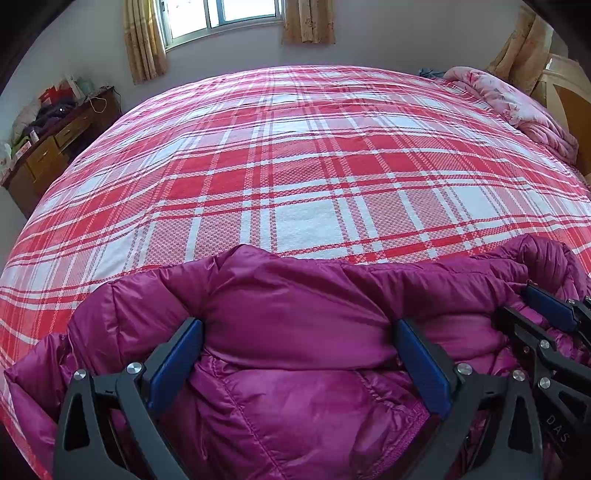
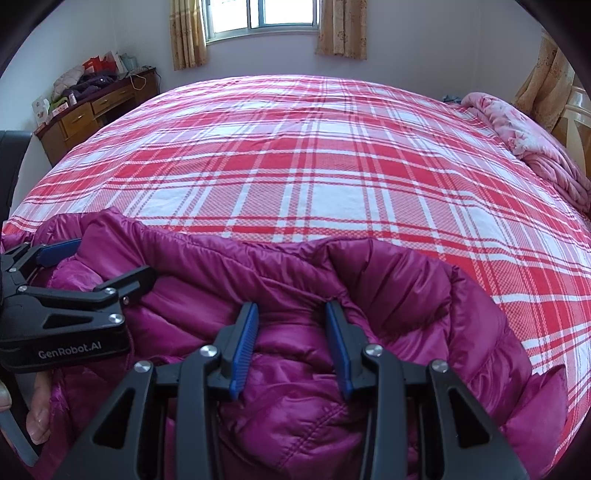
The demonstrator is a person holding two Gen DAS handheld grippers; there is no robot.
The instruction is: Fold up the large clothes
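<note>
My left tool (image 1: 297, 325) has its two blue fingers (image 1: 173, 365) spread wide apart over a big purple puffy jacket (image 1: 295, 369). The fingers rest down on the shiny cloth, with a fat fold of it between them, but they do not squeeze it.

My right tool (image 2: 291, 310) has its fingers (image 2: 242, 347) closer together, still with a gap, and a bump of the jacket (image 2: 295, 387) sits between them. I cannot tell if they pinch it.

The jacket lies bunched up on the near edge of the bed (image 1: 295, 166). The bed has a red and white checked cover. Both tools are side by side over the jacket, close to each other.

In the right view I can read "GenRobot.AI" in white letters on the black side of my left tool (image 2: 110, 266). In the left view, the side of my right tool (image 1: 532, 314) shows the letters "DAS", and the rest is cut off.

A pink flowery blanket (image 1: 517, 107) is piled at the far right of the bed. A brown desk (image 2: 99, 99) with drawers stands at the left wall with clothes and boxes on top. A window (image 2: 258, 18) with yellow curtains (image 2: 186, 33) is on the far wall.
</note>
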